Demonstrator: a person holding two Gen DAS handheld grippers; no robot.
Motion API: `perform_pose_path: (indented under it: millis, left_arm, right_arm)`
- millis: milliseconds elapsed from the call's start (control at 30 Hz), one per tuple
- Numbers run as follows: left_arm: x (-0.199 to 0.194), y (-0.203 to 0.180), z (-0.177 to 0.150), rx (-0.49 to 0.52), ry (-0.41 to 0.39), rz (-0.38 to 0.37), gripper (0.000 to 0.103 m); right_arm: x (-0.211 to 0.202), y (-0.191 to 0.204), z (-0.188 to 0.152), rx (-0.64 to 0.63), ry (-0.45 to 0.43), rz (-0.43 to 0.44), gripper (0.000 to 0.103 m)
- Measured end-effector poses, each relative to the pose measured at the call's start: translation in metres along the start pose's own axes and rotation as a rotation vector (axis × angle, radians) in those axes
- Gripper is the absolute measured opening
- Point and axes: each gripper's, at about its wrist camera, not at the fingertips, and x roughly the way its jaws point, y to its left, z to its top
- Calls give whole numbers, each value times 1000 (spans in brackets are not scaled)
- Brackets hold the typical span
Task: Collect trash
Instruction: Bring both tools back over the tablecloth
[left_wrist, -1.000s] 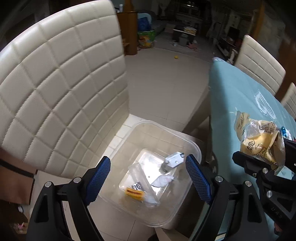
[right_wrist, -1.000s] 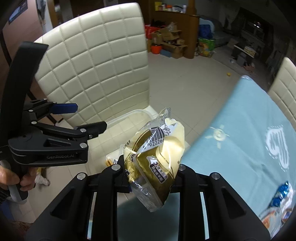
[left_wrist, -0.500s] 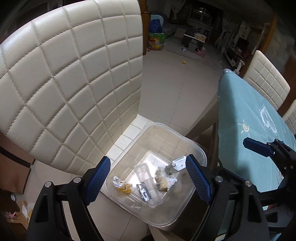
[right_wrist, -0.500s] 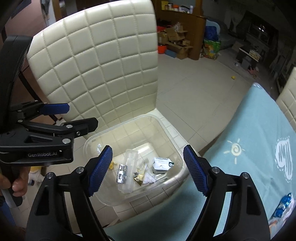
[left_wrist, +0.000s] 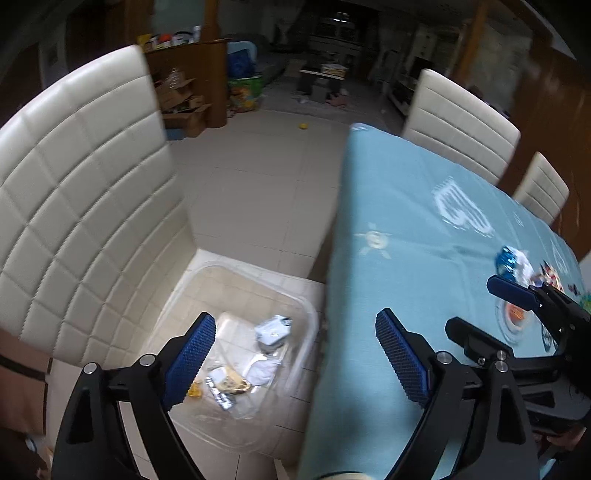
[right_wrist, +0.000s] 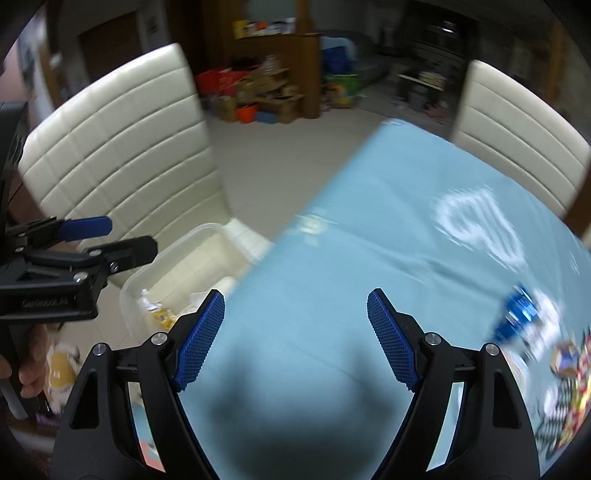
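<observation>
A clear plastic bin (left_wrist: 295, 306) sits on the seat of a cream quilted chair (left_wrist: 74, 206), beside the table. It holds several wrappers, among them a yellow one (left_wrist: 231, 384) and a white one (left_wrist: 273, 330). The bin also shows in the right wrist view (right_wrist: 177, 266). My left gripper (left_wrist: 291, 360) is open and empty, above the bin's right side and the table edge. My right gripper (right_wrist: 295, 338) is open and empty over the light blue tablecloth (right_wrist: 369, 240). More wrappers lie at the table's right: a blue one (right_wrist: 519, 312) and colourful ones (right_wrist: 569, 362).
Two more cream chairs (left_wrist: 461, 122) stand on the far side of the table. Tiled floor (left_wrist: 258, 184) lies beyond the bin, with boxes and clutter (right_wrist: 266, 92) at the back of the room. The left gripper also shows in the right wrist view (right_wrist: 85, 240).
A second ago my right gripper held a yellow wrapper; it let it go over the bin and is now open. Both grippers have swung right, toward the table.
</observation>
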Motion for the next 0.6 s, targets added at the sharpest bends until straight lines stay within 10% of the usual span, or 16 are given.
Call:
perform_pose_path:
  millis: [600]
  left_arm:
    - [40, -255, -30, 386, 134, -179, 96]
  right_arm:
    - [-103, -224, -135, 333, -4, -285, 83]
